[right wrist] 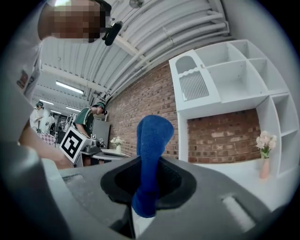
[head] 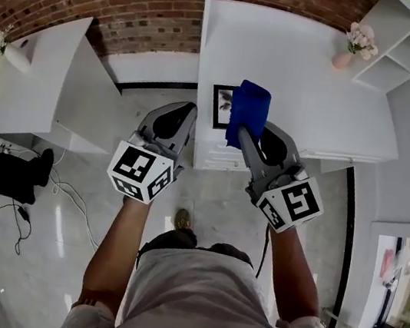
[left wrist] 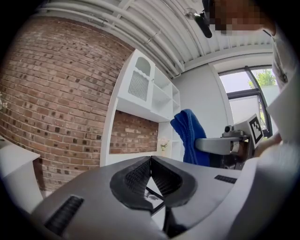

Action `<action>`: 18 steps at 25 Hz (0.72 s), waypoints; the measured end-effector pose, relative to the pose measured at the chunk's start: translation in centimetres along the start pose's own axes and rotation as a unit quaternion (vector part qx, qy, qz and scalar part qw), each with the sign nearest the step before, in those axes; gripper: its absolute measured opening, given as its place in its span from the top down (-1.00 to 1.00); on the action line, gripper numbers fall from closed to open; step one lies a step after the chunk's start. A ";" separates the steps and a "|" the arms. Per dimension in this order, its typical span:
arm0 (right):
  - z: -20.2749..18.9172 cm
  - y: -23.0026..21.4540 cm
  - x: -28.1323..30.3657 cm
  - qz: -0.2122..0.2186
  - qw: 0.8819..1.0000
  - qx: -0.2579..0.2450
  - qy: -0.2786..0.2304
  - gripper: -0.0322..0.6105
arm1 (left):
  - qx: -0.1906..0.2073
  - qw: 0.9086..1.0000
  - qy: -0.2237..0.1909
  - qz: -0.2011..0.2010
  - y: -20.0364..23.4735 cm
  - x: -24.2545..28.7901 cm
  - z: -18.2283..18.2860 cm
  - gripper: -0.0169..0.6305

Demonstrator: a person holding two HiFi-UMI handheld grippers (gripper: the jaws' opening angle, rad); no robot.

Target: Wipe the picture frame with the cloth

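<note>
Pinching the blue cloth, the right gripper hangs near the picture frame; left gripper jaws pressed together

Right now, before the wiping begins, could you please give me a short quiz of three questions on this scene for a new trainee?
1. True or false: the left gripper holds the blue cloth.
2. Where is the picture frame?
A. on the floor
B. on the white table, near its front edge
C. inside the shelf unit
3. In the head view, what small thing stands on the table near its far right corner?

Key
1. False. The right gripper is shut on the cloth; the left gripper is shut and empty.
2. B
3. A vase of flowers.
</note>
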State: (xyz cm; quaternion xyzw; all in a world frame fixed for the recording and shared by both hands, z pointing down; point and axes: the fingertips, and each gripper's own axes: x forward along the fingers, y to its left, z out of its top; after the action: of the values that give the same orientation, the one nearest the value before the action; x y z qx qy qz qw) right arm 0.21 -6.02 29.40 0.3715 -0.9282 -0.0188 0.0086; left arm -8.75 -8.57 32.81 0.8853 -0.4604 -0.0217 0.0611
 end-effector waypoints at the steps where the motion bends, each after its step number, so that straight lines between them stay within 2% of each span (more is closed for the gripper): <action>1: -0.3 -0.3 0.7 -0.004 1.000 -0.001 0.005 0.69 | -0.005 1.000 0.008 -0.003 0.7 0.5 -0.5 0.95; 9: -3.6 -2.9 4.7 -0.024 0.998 0.029 0.056 0.69 | -0.034 0.996 0.075 -0.023 4.1 4.0 -3.8 0.94; 18: -7.4 -6.3 8.2 -0.011 0.991 0.051 0.124 0.69 | -0.066 0.985 0.161 -0.006 6.4 7.8 -7.5 0.90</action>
State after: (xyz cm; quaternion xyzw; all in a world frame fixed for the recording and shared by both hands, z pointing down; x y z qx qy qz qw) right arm -1.15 -16.41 36.56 0.3815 -0.9154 0.0746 0.1043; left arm -8.77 -17.92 41.17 0.8740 -0.4367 0.0909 0.1926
